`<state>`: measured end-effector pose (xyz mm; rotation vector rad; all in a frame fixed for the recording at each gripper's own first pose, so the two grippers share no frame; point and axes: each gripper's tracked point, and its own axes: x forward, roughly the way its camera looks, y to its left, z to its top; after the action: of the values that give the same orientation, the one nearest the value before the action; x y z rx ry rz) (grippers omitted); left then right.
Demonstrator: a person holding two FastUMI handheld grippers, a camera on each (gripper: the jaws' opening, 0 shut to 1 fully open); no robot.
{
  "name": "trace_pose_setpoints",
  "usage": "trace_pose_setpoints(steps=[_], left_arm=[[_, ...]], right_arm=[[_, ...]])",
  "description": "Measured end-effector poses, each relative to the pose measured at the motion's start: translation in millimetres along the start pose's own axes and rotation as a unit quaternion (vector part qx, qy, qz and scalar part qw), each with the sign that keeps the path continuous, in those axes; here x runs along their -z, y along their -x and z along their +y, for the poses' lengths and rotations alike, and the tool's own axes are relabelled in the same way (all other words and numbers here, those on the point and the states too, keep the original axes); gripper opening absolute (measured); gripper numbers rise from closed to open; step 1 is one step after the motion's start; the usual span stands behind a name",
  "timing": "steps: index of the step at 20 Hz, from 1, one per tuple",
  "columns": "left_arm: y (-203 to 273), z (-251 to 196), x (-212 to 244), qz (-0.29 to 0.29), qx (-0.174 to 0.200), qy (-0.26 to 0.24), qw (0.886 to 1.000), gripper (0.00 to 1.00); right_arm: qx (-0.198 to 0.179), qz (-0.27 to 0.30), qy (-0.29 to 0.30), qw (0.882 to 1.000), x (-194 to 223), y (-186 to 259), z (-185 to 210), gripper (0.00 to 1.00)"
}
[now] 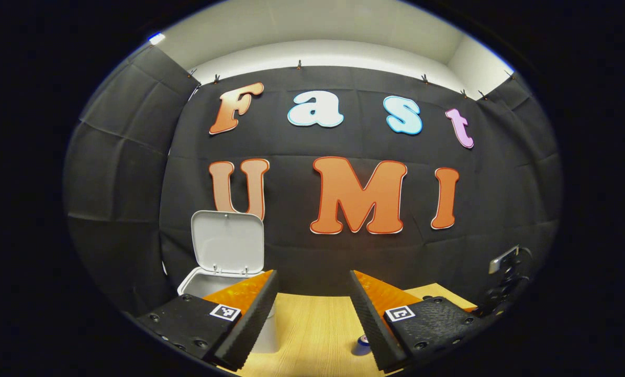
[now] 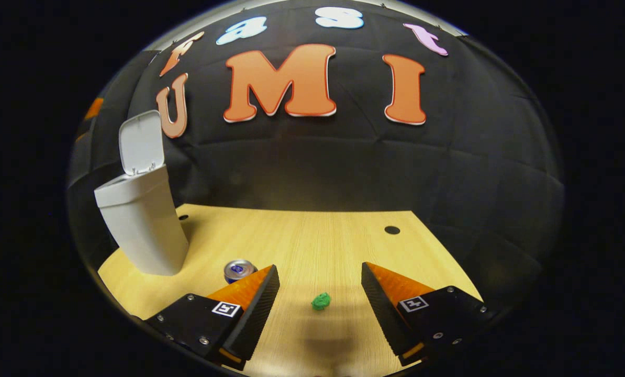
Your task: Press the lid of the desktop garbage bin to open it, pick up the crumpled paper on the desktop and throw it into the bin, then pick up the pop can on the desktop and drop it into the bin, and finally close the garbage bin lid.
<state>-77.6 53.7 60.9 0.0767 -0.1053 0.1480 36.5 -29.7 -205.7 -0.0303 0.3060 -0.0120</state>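
Observation:
The white garbage bin (image 2: 142, 225) stands at the table's far left with its lid (image 2: 141, 141) tipped up. In the left gripper view the bin (image 1: 200, 285) and its raised lid (image 1: 227, 243) rise just behind my left gripper's left finger. My left gripper (image 1: 312, 277) is open, held above the table. A pop can (image 2: 238, 270) stands upright near the bin, and its top (image 1: 363, 341) peeks out beside the left gripper's right finger. A small green crumpled paper (image 2: 321, 301) lies on the wood between and just ahead of the fingers of my open right gripper (image 2: 320, 269).
The wooden table (image 2: 317, 235) has a round cable hole (image 2: 392, 230) at the far right. Black cloth walls the booth behind and at both sides. A power strip with cables (image 1: 506, 275) hangs at the right in the left gripper view.

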Motion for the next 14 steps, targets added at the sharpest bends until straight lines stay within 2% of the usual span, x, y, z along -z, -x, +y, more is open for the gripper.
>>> trace_pose_setpoints(steps=[4,11,14], left_arm=[[14,-1,-5,0.001,-0.007,-0.014,1.0,0.85],[34,7,-4,0.016,-0.028,-0.027,0.999,0.85],[42,7,1,0.027,-0.032,-0.035,0.999,0.86]], right_arm=[[0.001,0.049,0.015,0.999,46,-25,-4,0.94],[0.004,0.09,0.031,0.995,80,-65,-4,0.95],[0.01,0.118,0.033,0.992,95,-77,-6,0.89]])
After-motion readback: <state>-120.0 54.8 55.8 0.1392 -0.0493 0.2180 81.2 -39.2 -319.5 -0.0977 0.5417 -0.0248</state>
